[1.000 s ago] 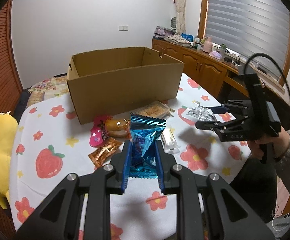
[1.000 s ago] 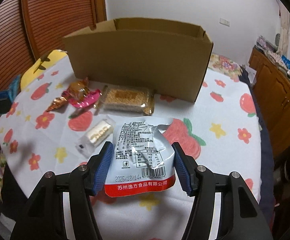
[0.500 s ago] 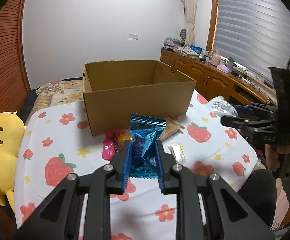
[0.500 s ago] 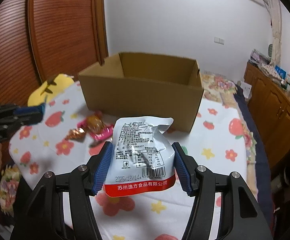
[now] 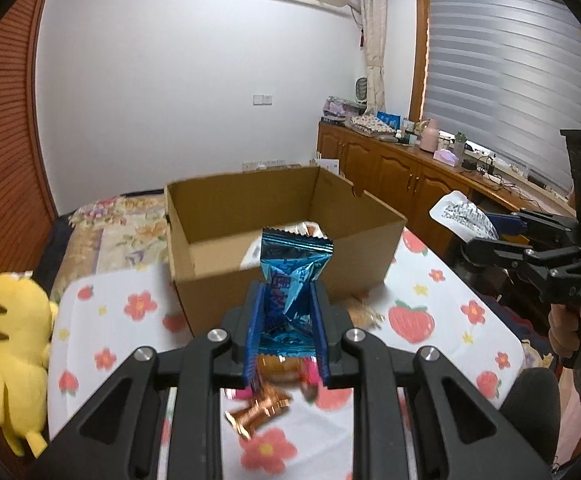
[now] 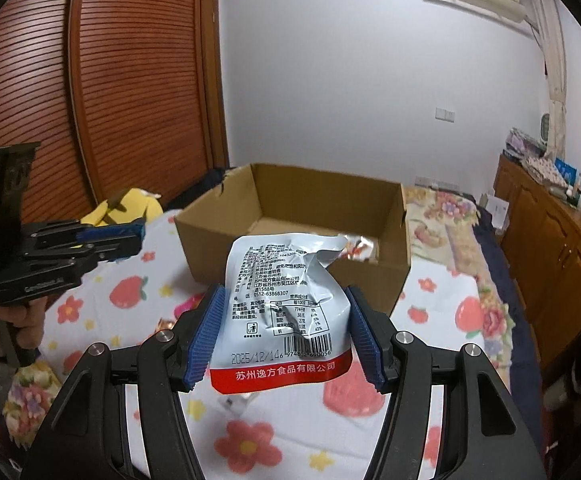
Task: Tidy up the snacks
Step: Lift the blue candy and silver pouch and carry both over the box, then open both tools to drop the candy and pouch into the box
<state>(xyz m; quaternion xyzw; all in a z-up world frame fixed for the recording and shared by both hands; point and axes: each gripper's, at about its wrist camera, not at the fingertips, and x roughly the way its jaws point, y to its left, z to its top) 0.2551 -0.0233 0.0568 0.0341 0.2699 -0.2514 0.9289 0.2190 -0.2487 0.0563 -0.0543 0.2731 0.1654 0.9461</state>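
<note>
Your left gripper (image 5: 286, 322) clenches the blue packet (image 5: 292, 276) and your right gripper (image 6: 282, 340) grasps the white pouch (image 6: 286, 308), both held above the table's (image 5: 430, 304) near edge, short of the box (image 5: 286, 216). Carry each over the box's near wall, lower inside, then release; stagger the hands so they don't collide. The pouch reads "苏州逸方食品有限公司", "2025/12/14" and "0512-63868307"; the packet's print is illegible.

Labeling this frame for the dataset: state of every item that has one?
left gripper: shut on blue packet
blue packet: held, lifted off table
right gripper: shut on white pouch
white pouch: held, lifted, crumpled
cardboard box: open-topped, some packets already inside
copper-wrapped candy: loose on tablecloth
window blind: lowered
</note>
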